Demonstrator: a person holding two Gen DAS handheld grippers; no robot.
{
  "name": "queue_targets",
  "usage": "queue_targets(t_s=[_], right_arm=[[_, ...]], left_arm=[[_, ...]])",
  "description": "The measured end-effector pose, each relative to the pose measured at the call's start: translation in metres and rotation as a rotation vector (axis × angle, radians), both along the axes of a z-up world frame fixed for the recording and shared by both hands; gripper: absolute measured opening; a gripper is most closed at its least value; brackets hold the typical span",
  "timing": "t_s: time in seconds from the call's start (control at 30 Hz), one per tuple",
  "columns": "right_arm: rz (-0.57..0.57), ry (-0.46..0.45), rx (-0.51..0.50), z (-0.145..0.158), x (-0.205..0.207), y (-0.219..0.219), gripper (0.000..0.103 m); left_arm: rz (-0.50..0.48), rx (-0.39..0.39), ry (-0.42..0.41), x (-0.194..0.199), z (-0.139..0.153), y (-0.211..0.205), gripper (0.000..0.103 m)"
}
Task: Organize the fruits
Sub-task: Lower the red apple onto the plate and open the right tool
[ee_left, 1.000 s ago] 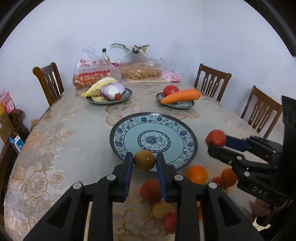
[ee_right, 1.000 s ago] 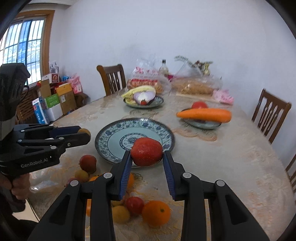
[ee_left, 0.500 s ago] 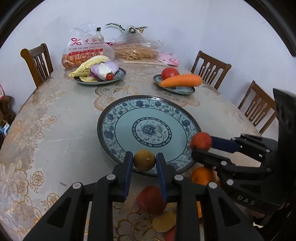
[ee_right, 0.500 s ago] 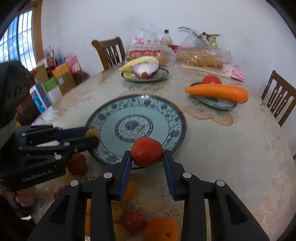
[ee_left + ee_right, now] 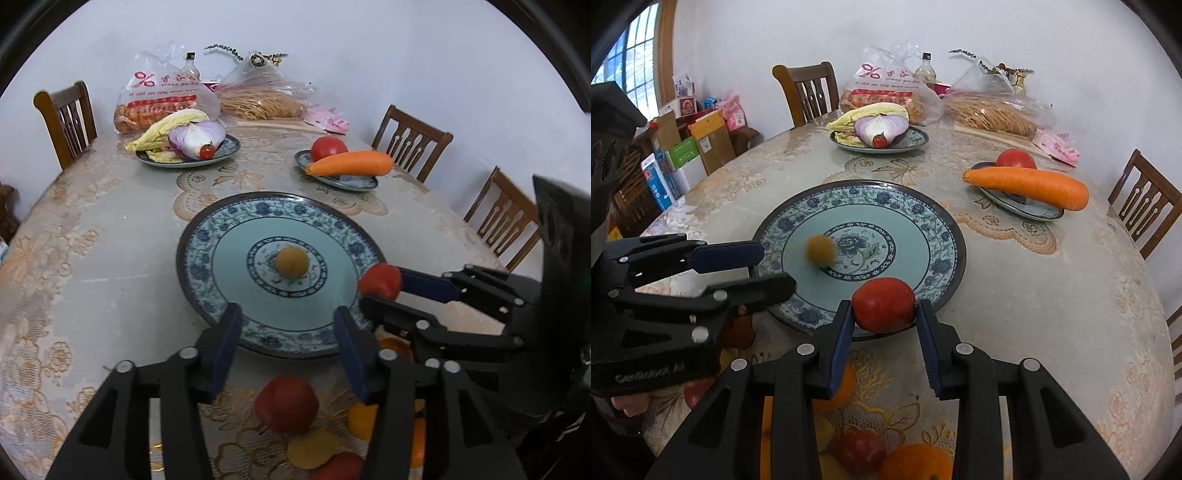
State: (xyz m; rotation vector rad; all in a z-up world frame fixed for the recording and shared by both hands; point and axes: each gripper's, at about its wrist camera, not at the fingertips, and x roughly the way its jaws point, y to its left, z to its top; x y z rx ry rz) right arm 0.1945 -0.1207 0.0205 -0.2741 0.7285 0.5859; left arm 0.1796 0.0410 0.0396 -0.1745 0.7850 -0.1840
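Surface (image 5: 110, 236) w/ lace cloth carries everything; the big blue plate (image 5: 207, 236) sits mid-scene, two smaller plates of veg at the far side, chairs beyond. Loose fruit pile (image 5: 916, 461) lies at the near edge, just below both tools: red, orange and yellow pieces, well apart from the plate's centre. Left hand-held gripper (image 5: 286, 334) hangs over the plate's near rim, jaws spread wide, nothing between them. A yellow-brown fruit (image 5: 292, 262) lies on the plate's centre medallion; it looks blurred in the right wrist view, so prob. not settled. Right hand-held gripper (image 5: 884, 319) is clenched on a red fruit (image 5: 883, 304), pads on its left and right flanks, held above the plate's near-right rim, not touching the plate as far as I can tell. Step in hand, I'd judge: set the red fruit on the plate. To do it well: carry it further in over the flat well, right of the yellow-brown one so they don't knock; go low before letting go so it doesn't roll or bounce on glazed ceramic; part the jaws slowly, then lift straight back. Keep the left tool clear of the right's path, since they sit near each other. Risk: round fruit rolling toward the rim. Most of the pile is yet to go.
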Motion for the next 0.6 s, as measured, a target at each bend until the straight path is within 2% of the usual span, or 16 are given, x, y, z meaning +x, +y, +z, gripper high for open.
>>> queue_targets(t_s=[0.1, 0.27, 0.37, 0.47, 0.5, 0.53, 0.6], right_arm=[[0.021, 0.007, 0.022, 0.0, 0.003, -0.001, 0.036], [0.035, 0.04, 0.08, 0.001, 0.008, -0.004, 0.036], [0.033, 0.036, 0.1, 0.002, 0.007, -0.006, 0.036], [0.023, 0.016, 0.094, 0.004, 0.004, -0.006, 0.037], [0.019, 0.011, 0.094, 0.005, 0.003, -0.007, 0.037], [0.015, 0.008, 0.098, 0.006, 0.002, -0.007, 0.038], [-0.004, -0.001, 0.105, 0.009, 0.001, -0.01, 0.04]], left_arm=[[0.002, -0.025, 0.004, 0.001, 0.0, 0.002, 0.058], [-0.019, -0.065, 0.015, 0.004, -0.003, 0.006, 0.068], [-0.018, -0.091, 0.022, 0.005, -0.004, 0.008, 0.07], [-0.008, -0.081, -0.007, 0.001, 0.0, 0.007, 0.07], [0.0, -0.069, -0.02, -0.001, 0.002, 0.006, 0.073], [0.025, -0.036, -0.035, -0.004, 0.004, 0.004, 0.077], [0.047, 0.008, -0.059, -0.01, 0.008, 0.002, 0.078]])
